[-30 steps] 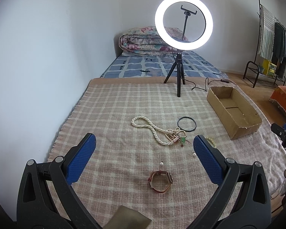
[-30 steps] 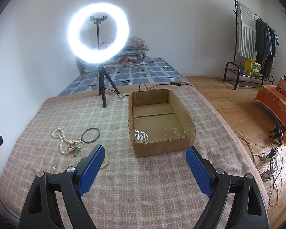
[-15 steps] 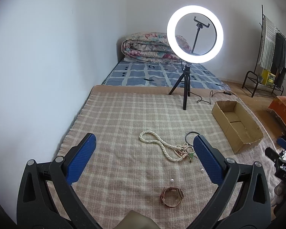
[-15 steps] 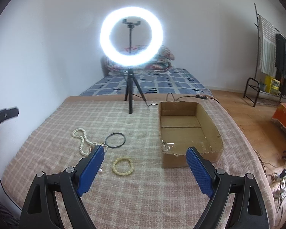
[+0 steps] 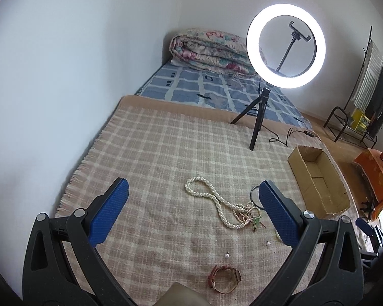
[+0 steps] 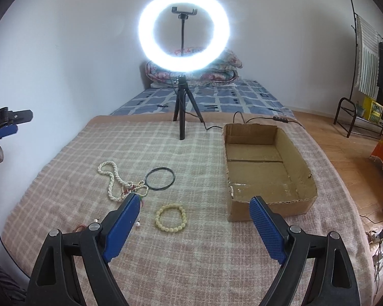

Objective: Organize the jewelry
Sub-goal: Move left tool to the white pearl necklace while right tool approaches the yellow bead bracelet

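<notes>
A white pearl necklace lies on the plaid blanket, tangled at one end; it also shows in the right wrist view. A black bangle lies beside it. A yellow bead bracelet lies just ahead of my right gripper, which is open and empty above the blanket. A brown leather watch and two loose pearls lie near my left gripper, also open and empty. An open, empty cardboard box stands at the right.
A lit ring light on a tripod stands at the blanket's far side, its cable running behind the box. A folded quilt lies on the mattress behind. A clothes rack stands at the right on the wooden floor.
Both grippers swung left: in the left view everything slid right and down; in the right view the box moved right and the yellow bracelet came between the fingers. Both stayed open.
</notes>
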